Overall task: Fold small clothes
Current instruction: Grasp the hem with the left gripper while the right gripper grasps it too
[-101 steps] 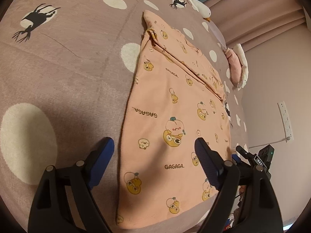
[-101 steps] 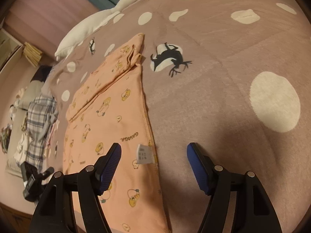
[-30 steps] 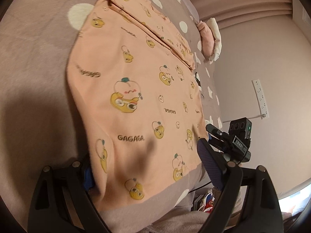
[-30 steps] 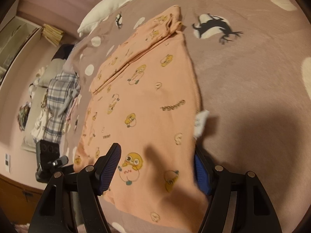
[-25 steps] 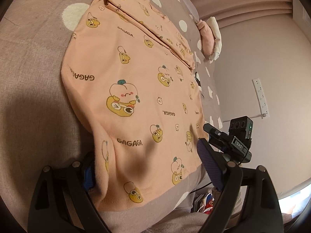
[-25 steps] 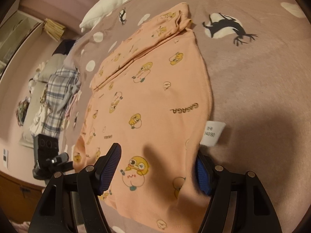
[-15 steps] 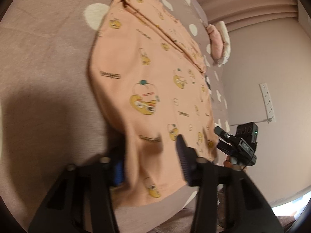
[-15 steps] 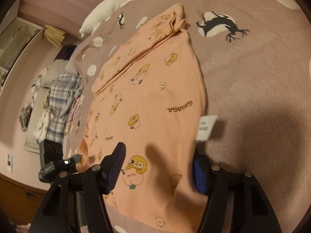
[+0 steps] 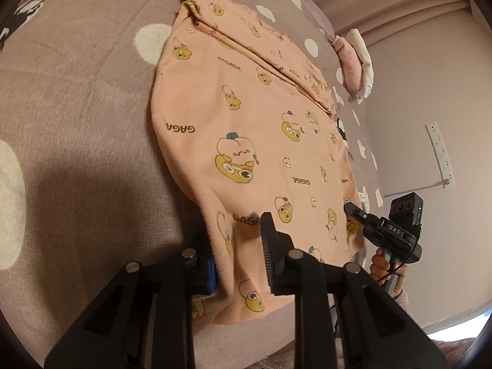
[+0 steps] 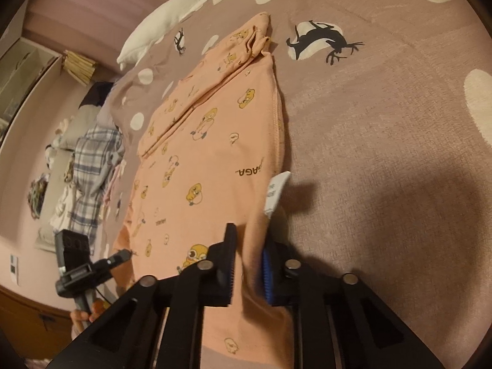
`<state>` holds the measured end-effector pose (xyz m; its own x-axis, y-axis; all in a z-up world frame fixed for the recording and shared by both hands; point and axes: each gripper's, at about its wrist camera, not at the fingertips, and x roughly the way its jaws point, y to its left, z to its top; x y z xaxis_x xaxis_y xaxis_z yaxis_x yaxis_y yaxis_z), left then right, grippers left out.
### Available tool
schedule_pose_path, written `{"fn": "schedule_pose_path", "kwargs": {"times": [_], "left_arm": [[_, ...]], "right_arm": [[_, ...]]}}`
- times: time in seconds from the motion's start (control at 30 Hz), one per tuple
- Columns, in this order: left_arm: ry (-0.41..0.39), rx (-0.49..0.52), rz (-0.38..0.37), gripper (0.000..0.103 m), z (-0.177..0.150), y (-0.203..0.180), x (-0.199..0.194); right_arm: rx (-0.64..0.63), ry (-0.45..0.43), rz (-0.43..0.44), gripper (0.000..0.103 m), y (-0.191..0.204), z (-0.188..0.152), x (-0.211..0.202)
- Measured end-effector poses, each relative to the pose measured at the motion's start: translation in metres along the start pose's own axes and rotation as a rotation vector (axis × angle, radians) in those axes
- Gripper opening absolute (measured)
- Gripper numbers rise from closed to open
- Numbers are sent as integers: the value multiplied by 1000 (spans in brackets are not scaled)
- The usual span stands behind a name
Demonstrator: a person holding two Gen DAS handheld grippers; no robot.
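A peach child's garment (image 9: 255,129) with yellow cartoon prints and "GAGAGA" lettering lies on the mauve bedspread (image 9: 77,98); its far part is folded over. My left gripper (image 9: 238,252) is closed on the garment's near left edge. My right gripper (image 10: 249,261) is closed on the near right edge (image 10: 255,221), just below a white care label (image 10: 275,192). The garment also fills the middle of the right wrist view (image 10: 212,141). Each view shows the other gripper at the opposite corner: the right gripper (image 9: 359,212) in the left wrist view, the left gripper (image 10: 123,256) in the right wrist view.
The bedspread (image 10: 384,141) has white dots and black deer prints. A white goose plush (image 10: 172,15) and a pink pillow (image 9: 353,61) lie at the far end. A plaid cloth pile (image 10: 89,166) sits beside the bed. A wall socket strip (image 9: 439,153) is at the right.
Both grippers have closed from wide open onto the garment's near edges. The near hem has lifted and bunched between the fingers.
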<state>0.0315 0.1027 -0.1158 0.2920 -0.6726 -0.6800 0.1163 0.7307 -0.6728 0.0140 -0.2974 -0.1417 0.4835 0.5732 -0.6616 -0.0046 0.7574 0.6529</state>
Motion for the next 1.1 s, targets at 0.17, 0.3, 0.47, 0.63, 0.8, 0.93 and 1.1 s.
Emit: {"fn": "schedule_pose_path", "kwargs": {"times": [0.17, 0.3, 0.47, 0.63, 0.8, 0.93, 1.1], "left_arm": [[-21, 15, -18, 18, 3, -6, 0], [-37, 34, -34, 17, 7, -12, 0], [-61, 49, -57, 9, 12, -19, -1], [-79, 37, -89, 7, 18, -20, -2], [-95, 19, -141, 4, 24, -19, -5], [-113, 15, -196, 3, 29, -20, -10], [-131, -3, -267, 3, 33, -21, -14]], "right_arm": [[8, -18, 39, 11, 0, 1, -4], [15, -49, 94, 11, 1, 3, -9], [4, -81, 145, 9, 9, 7, -13], [12, -101, 198, 8, 13, 13, -13], [46, -128, 265, 8, 12, 20, -14], [62, -144, 307, 8, 10, 22, -17], [81, -165, 361, 8, 9, 26, -20]]}}
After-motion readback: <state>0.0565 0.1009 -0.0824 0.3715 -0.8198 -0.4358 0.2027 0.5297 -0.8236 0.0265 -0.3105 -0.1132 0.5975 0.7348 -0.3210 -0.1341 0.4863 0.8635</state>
